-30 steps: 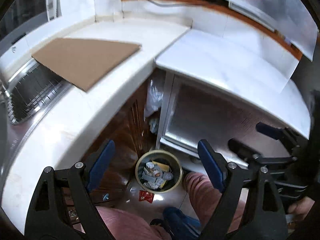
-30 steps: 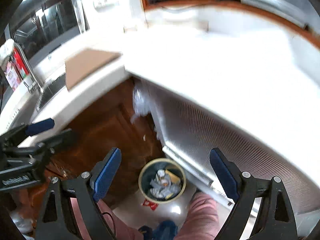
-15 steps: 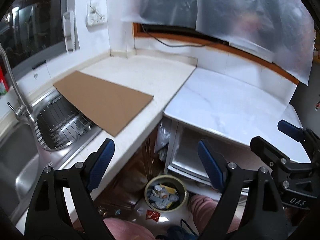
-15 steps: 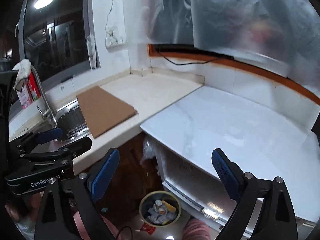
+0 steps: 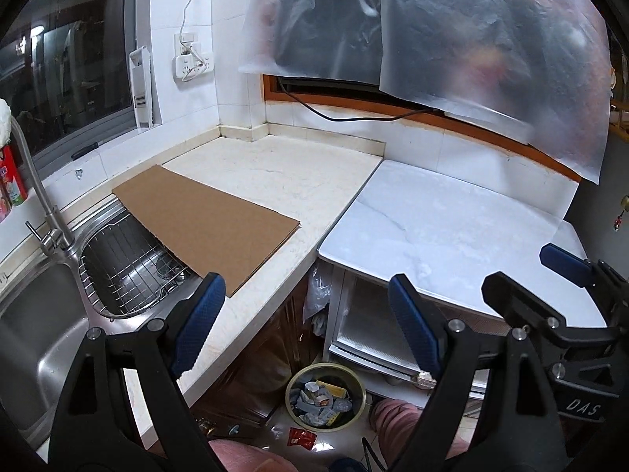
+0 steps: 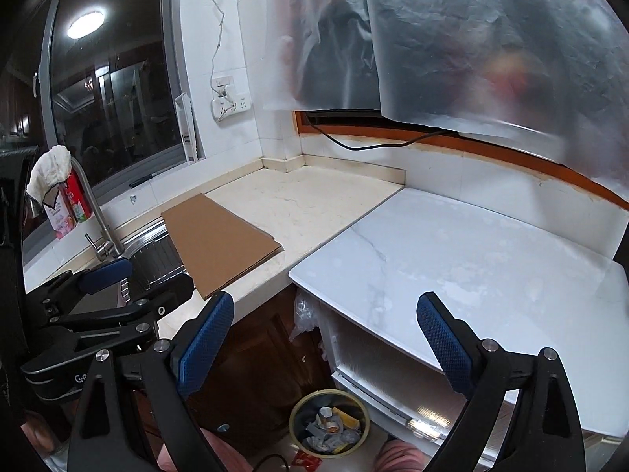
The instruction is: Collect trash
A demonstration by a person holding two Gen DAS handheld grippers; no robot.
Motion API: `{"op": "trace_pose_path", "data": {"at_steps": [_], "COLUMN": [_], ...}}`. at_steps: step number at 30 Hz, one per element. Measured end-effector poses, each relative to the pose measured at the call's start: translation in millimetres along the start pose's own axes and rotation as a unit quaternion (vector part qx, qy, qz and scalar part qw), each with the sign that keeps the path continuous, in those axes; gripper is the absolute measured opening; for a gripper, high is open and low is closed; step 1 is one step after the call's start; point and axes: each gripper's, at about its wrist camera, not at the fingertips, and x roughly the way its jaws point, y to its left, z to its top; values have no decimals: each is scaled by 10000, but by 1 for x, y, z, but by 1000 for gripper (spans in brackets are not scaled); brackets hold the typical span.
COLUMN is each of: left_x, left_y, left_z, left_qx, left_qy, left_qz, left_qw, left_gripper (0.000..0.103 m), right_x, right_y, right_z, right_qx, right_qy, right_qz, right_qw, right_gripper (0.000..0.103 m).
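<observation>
A round trash bin [image 5: 325, 396] full of wrappers stands on the floor below the counter; it also shows in the right wrist view [image 6: 329, 423]. A red wrapper [image 5: 302, 438] lies on the floor in front of it. My left gripper [image 5: 306, 322] is open and empty, held high above the bin. My right gripper [image 6: 324, 338] is open and empty, also above the bin. Each gripper shows in the other's view: the right one [image 5: 570, 271] at the right, the left one [image 6: 98, 287] at the left.
A brown cardboard sheet [image 5: 204, 224] lies on the beige counter [image 5: 283, 181], overhanging the steel sink [image 5: 35, 326] with a wire rack. A white marble top [image 5: 440, 232] is to the right. A faucet [image 5: 35, 196] stands at left. Plastic sheets [image 5: 452, 31] hang above.
Both grippers have risen and tilted up from looking down at the bin to facing the counter and wall. Both stayed open and empty.
</observation>
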Motion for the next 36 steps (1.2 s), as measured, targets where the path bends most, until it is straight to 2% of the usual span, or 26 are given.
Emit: {"op": "trace_pose_path", "data": {"at_steps": [20,36], "left_x": [-7,-18], "left_y": [-2,-9], "left_z": [3,1], "left_qx": [22,-99], "left_qy": [-40,-116], "left_qz": [36,257], "left_qw": [10000,9996], "left_gripper": [83,83], "right_x": [1,0], "right_y": [-2,0], "right_z": [1,0], "right_qx": [57,76], "right_qy": [-108,-166], "right_qz": [4,28], "right_qw": [9999,9998], "right_gripper": [96,96]}}
